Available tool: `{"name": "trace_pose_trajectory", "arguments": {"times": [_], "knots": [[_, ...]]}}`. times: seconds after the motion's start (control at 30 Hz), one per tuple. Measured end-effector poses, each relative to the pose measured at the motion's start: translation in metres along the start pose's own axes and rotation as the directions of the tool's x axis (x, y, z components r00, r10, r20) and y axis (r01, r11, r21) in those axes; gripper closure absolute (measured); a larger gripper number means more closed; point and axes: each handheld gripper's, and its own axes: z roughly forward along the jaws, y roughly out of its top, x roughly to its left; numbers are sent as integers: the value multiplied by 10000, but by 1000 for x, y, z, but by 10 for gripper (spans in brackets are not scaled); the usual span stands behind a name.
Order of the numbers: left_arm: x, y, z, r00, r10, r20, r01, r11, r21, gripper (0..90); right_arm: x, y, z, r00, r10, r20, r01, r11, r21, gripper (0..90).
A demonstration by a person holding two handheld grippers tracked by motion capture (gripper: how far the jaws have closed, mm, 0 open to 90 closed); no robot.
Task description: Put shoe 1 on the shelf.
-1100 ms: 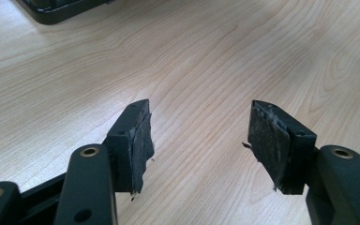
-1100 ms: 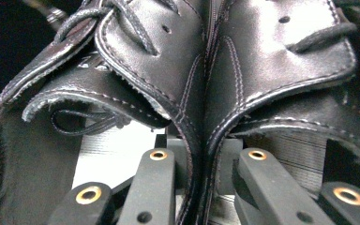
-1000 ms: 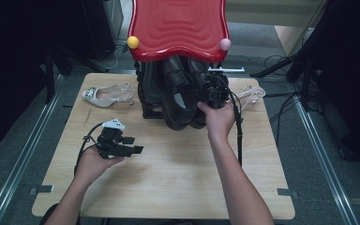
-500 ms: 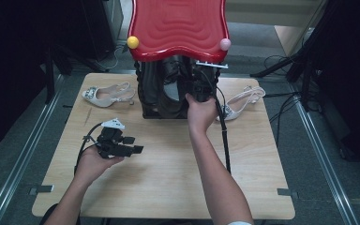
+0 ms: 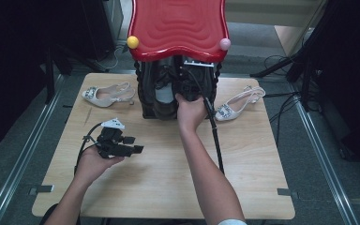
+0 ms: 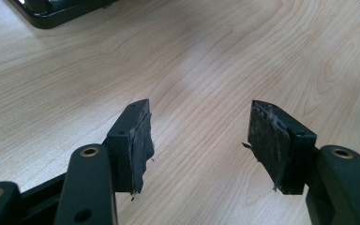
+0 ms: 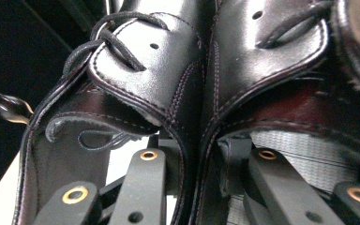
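Pinching two glossy, stitched black leather boots (image 7: pixel 192 84) together in my right gripper (image 7: pixel 201 173); my left gripper (image 6: pixel 199 136) gapes over the pale woodgrain surface (image 6: pixel 206 56).

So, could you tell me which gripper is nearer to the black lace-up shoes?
Right. The right gripper is at the black lace-up shoes, jaws clamping their inner sides together; the left gripper hovers over the table, apart.

Left gripper (image 6: pixel 199 140) jaws wide apart; right gripper (image 7: pixel 199 168) jaws pinched together.

Boots (image 5: pixel 166 91) in rack (image 5: pixel 178 28) at table (image 5: pixel 258 159) back centre; one sandal (image 5: pixel 105 93) left, other sandal (image 5: pixel 239 104) right.
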Motion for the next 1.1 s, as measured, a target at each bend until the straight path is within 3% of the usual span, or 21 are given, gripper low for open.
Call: {"name": "trace_pose_trajectory", "arguments": {"times": [0.2,0.27,0.37,0.43,0.6,0.7,0.87,1.1], "knots": [[2,0,0,10000,-81,38,81,9999,-61,401,1,2,3,9996,268,-39,-268,9996,-94,750],[2,0,0,9999,-93,42,93,9999,-80,401,3,4,4,9989,460,-56,-459,9989,94,735],[2,0,0,9999,-109,25,110,9999,-77,402,3,2,5,9999,128,-53,-128,9999,-49,718],[3,0,0,9999,-112,4,112,9999,-45,401,2,3,4,9991,318,-278,-314,9994,162,683],[2,0,0,10000,-73,-4,73,10000,-42,400,-1,5,3,9973,-103,-732,109,9999,83,595],[2,0,0,10000,-52,-30,52,10000,-62,399,-5,4,1,9952,-186,-966,200,9997,135,582],[1,0,-1,9999,-90,-84,89,9999,-117,398,-6,2,-7,9901,-847,-1122,846,9964,-59,571],[1,5,-5,9996,-285,-22,285,9996,35,438,-15,-9,-24,9805,-1098,-1630,1104,9939,-56,563]]}}
